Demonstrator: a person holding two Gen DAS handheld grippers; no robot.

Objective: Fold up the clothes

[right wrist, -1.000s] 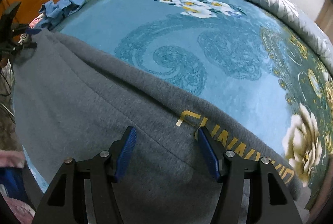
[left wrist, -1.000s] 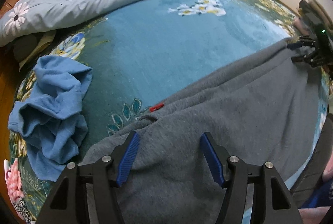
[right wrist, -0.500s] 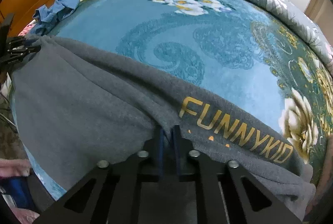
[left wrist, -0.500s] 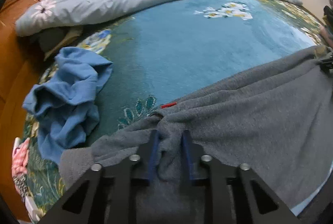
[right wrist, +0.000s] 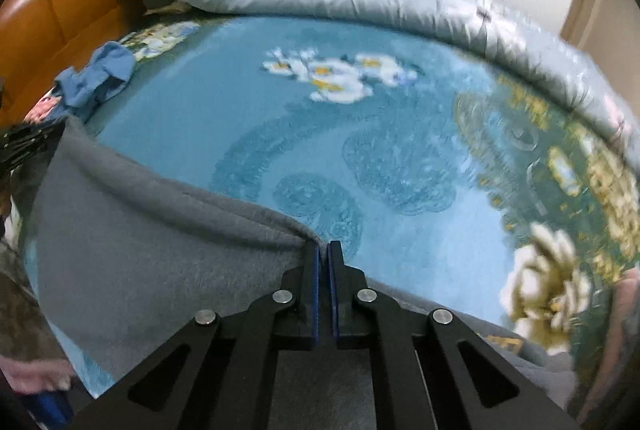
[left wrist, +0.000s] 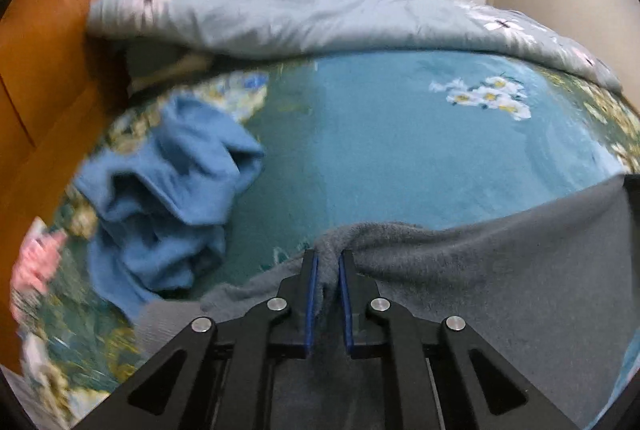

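Observation:
A grey fleece garment [left wrist: 500,270] lies across the near part of the bed and is stretched between my two grippers. My left gripper [left wrist: 328,258] is shut on a bunched fold of its edge. My right gripper [right wrist: 323,246] is shut on the garment's [right wrist: 160,238] far edge, which is lifted off the blanket. The left gripper also shows at the left edge of the right wrist view [right wrist: 24,146], holding the garment's other end. A bit of the gold lettering [right wrist: 504,342] shows low right.
A crumpled blue cloth [left wrist: 168,198] lies on the teal floral blanket [left wrist: 400,150] to the left, also in the right wrist view [right wrist: 96,78]. A rolled grey-blue quilt [left wrist: 320,18] lies along the far side. An orange wooden headboard [left wrist: 36,70] stands at left.
Both grippers closed on the grey garment, then lifted its edge up and toward the far side. Most of the gold lettering has gone out of sight under the fold.

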